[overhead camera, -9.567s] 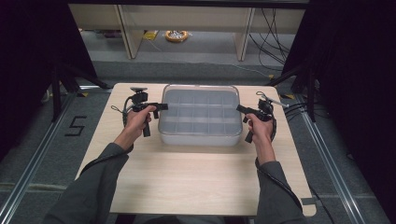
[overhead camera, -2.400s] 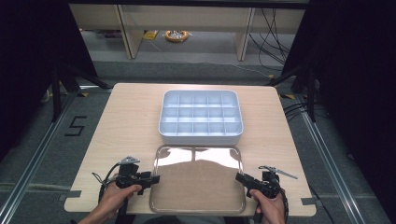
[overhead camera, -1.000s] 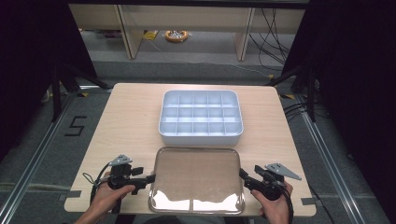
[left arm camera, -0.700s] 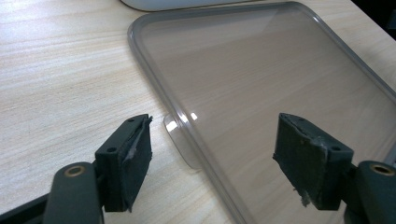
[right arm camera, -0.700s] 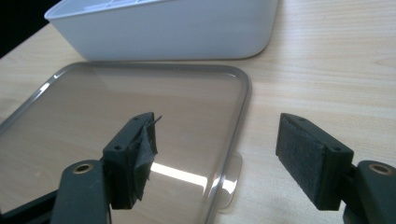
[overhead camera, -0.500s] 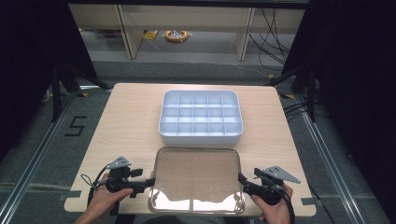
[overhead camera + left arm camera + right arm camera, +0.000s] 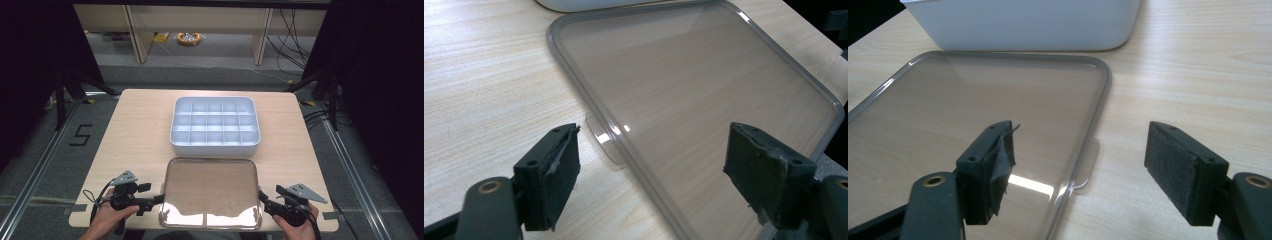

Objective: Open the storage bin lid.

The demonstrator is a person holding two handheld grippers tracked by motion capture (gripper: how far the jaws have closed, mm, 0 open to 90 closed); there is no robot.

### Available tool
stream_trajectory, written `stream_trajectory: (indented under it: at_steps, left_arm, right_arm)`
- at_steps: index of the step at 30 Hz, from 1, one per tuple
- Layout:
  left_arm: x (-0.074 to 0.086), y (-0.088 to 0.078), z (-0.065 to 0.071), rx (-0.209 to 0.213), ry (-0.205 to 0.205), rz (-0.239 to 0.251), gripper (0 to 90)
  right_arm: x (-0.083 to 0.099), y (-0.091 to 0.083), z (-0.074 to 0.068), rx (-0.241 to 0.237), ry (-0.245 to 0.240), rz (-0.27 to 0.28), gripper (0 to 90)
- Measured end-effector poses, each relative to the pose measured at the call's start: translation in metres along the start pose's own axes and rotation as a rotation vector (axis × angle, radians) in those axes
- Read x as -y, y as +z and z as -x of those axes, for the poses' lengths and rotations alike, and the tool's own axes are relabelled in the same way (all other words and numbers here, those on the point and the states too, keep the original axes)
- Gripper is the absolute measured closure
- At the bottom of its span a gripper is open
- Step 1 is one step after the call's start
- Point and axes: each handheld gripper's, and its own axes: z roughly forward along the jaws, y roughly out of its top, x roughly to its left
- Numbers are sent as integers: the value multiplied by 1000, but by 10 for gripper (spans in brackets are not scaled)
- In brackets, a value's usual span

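Overhead, a pale wooden table (image 7: pixel 135 140) is standing on a grey floor, dark curtains hanging at either side. A white compartment box (image 7: pixel 215 126) is sitting at the table's middle, and a clear lid (image 7: pixel 210 192) is lying flat just in front of it, near the table's front edge. The left hand (image 7: pixel 107 217) is holding the left gripper (image 7: pixel 156 199) at the lid's left edge, while the right gripper (image 7: pixel 262 197) is pointing at its right edge.

In the left gripper view, the jaws are standing wide, straddling the lid's rim and small tab (image 7: pixel 605 142).

In the right gripper view, the jaws are likewise gaping wide around the lid's other tab (image 7: pixel 1087 167), the box's wall showing beyond.
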Motion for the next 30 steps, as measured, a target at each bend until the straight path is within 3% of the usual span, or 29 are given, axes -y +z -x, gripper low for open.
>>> stream_trajectory:
  at_steps: [2,7,8,10,13,14,16,17,20,23,24,26,28,30]
  left_arm:
    - [1,-1,0,6,-5,3,203]
    - [3,-4,2,4,-9,16,199]
    - [3,-5,1,7,-2,8,199]
    - [4,-6,1,7,-6,10,198]
    - [5,-9,1,4,-7,12,198]
    - [5,-9,1,2,-7,16,198]
    - [6,-10,2,2,-9,21,198]
    - [7,-10,2,-2,-4,25,199]
    - [8,-12,3,7,-13,23,198]
    - [9,-14,3,3,-6,20,198]
    - [9,-14,3,2,-14,28,198]
    - [10,-15,3,-2,-12,31,199]
    - [10,-17,3,-2,-7,26,198]
    - [11,-17,4,-5,-11,33,198]
  right_arm:
    - [1,-3,1,14,-7,-4,289]
    - [4,-8,0,19,34,3,286]
    - [4,-8,3,16,10,6,286]
    - [5,-10,3,20,28,11,286]
    - [6,-15,6,32,17,-9,286]
    - [7,-13,6,23,19,14,286]
    - [8,-15,7,27,19,6,286]
    - [8,-18,5,38,48,-3,286]
    - [10,-17,9,39,-2,32,286]
    - [11,-22,10,63,18,20,285]
    - [13,-23,8,45,61,21,286]
    - [13,-24,12,60,16,39,286]
    - [14,-26,12,60,29,18,286]
    - [15,-26,14,66,18,36,286]
